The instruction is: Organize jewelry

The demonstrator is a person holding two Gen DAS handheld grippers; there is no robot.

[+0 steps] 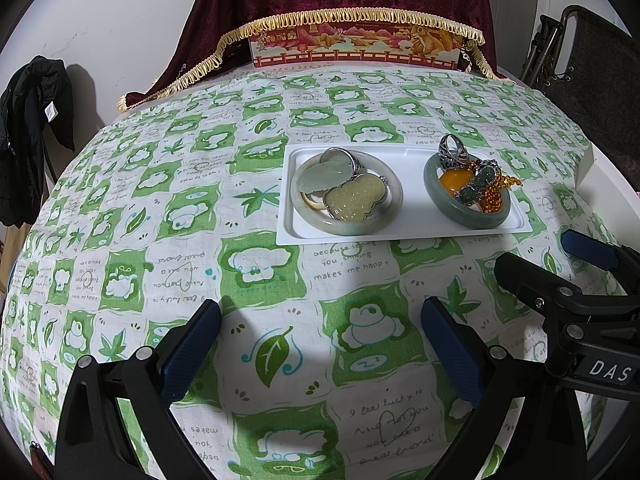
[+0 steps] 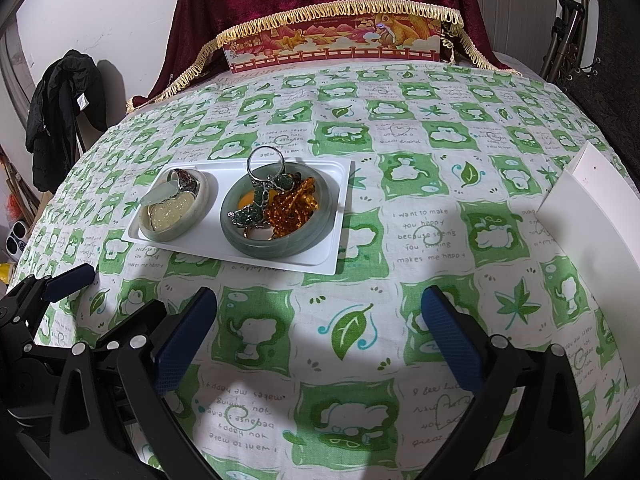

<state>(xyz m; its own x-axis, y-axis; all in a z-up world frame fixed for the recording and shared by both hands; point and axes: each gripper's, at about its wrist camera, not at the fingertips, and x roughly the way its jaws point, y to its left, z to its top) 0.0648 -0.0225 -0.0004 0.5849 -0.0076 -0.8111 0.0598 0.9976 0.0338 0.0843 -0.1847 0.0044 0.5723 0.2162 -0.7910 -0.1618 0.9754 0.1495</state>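
Note:
A white tray (image 1: 412,216) (image 2: 200,246) lies on the green-and-white tablecloth. On its left a pale jade bangle (image 1: 316,220) (image 2: 154,232) rings pale pendants (image 1: 352,202) and a silver ring. On its right a darker green bangle (image 1: 436,196) (image 2: 240,244) rings amber beads (image 2: 292,210), green stone pieces and a silver ring (image 1: 452,152) (image 2: 266,160). My left gripper (image 1: 320,316) is open and empty, short of the tray. My right gripper (image 2: 320,306) is open and empty, right of and nearer than the tray; it also shows in the left wrist view (image 1: 540,260).
A red and gold decorated box (image 1: 356,50) (image 2: 336,50) stands at the table's far edge under a maroon fringed cloth. A white flat lid or board (image 2: 580,208) lies at the right. A black garment (image 1: 32,128) hangs at the left wall.

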